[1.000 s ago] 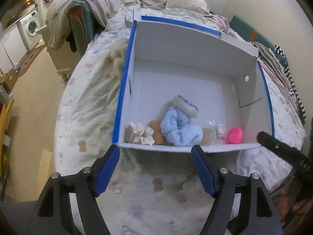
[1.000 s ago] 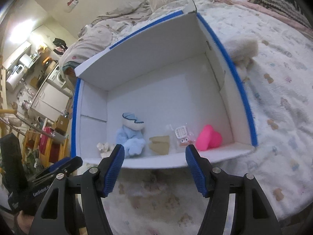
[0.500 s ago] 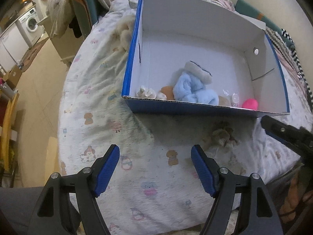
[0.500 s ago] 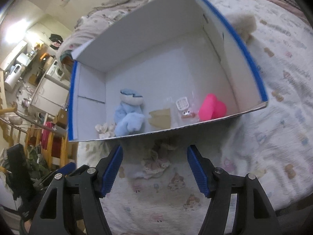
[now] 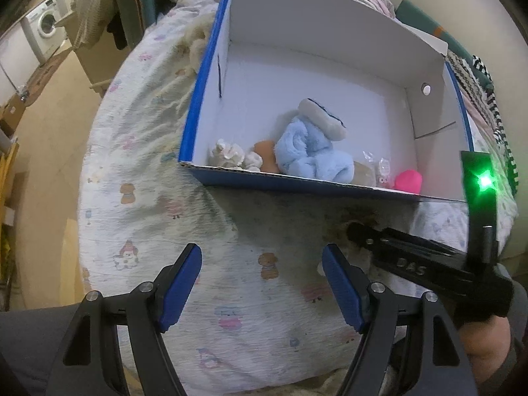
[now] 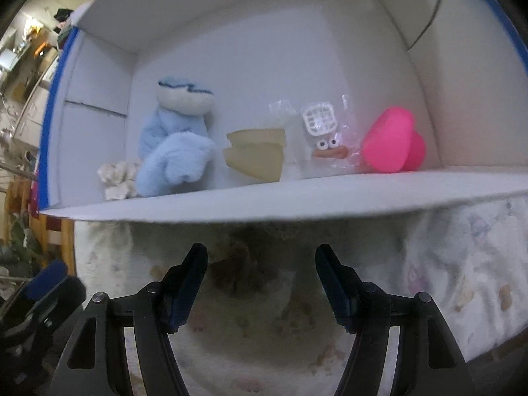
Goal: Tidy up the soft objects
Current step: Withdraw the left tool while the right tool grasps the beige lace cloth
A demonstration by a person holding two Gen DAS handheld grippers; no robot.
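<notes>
A white box with blue edges lies open on the bed. It holds a light blue plush, a pink heart, a small white plush, beige pieces and a bagged toy. On the sheet in front of the box lies a small brown fuzzy toy. My right gripper is open, low over it, with the toy between its fingers and the pads clear of it. Left of that, my left gripper hangs open and empty over the sheet.
The bed's patterned sheet drops off at the left towards the floor. A cream fluffy item lies beside the box's left wall. Bedding is piled behind the box. A washing machine stands far left. A person's hand grips the right tool.
Both views have tipped down from inside the box to the sheet before it. My right gripper has dropped close to the brown toy and reaches further into the left view.
</notes>
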